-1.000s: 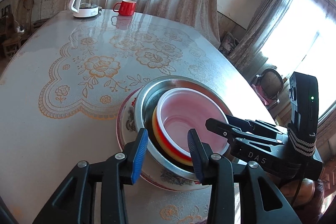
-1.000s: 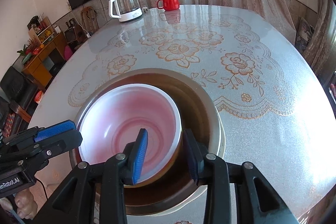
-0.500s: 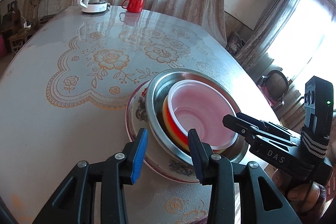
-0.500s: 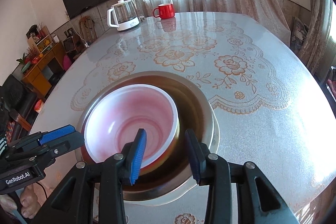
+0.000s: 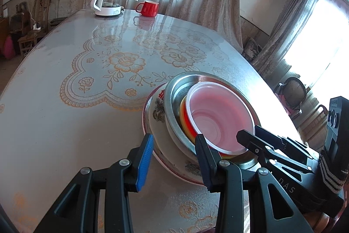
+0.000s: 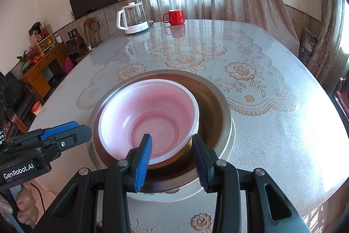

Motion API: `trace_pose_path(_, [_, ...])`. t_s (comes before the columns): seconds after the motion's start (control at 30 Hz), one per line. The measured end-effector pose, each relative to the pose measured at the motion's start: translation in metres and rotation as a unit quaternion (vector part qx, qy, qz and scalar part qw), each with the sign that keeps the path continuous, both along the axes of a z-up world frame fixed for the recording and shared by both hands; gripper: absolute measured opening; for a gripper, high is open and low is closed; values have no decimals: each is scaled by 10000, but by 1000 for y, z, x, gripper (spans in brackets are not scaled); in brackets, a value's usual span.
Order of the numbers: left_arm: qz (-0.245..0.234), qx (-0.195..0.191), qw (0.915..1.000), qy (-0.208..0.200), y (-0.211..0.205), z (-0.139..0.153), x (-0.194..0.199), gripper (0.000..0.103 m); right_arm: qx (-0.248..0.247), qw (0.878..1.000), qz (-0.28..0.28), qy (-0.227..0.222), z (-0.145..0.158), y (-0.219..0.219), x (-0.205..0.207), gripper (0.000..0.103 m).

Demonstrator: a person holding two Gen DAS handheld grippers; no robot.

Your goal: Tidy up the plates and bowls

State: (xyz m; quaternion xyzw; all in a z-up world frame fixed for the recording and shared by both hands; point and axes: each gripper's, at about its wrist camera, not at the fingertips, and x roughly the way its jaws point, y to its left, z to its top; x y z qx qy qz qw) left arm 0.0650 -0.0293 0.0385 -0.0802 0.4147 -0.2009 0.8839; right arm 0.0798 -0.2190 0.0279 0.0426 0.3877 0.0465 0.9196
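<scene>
Near the front edge of the surface [image 5: 65, 123] sits a nested stack: a flowered plate [image 5: 157, 115] at the bottom, a steel basin [image 5: 174, 102] on it, then a yellow and a red bowl (only their rims show), with a pink bowl [image 6: 152, 115] on top. Both grippers hover at the stack's near side, fingers partly apart and gripping nothing. From the left gripper [image 5: 174, 158], the plate's and basin's rims show between its fingers; the right gripper [image 6: 172, 158] straddles the bowls' near rims. At the far end stand a kettle [image 6: 133, 19] and red mug [image 6: 174, 16].
</scene>
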Motion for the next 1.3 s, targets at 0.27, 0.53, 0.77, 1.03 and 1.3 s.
trace_pose_path(0.27, [307,230,9990,-232,7,-2,-4,42,-112,9993,-211,-297,1,9,-18,38])
trace_pose_path(0.53, [592,494,9946,-690,12,2,-16,54,-421,9936,-732,-743,12,9,-42,46])
trace_pose_path(0.77, [717,667,9900,-1014,9,4,-29,72,-403,9844,-1370,-1031,20,-3,-60,65])
trace_pose_path(1.03, [929,834,9859,-1117,7,-6,-45,101,-740,9774,-1730,-967,14,2,-74,65])
trace_pose_path(1.3, [933,850,9862,-1073,4,-7,-53,103,-719,9786,-1673,-955,11,5,-78,65])
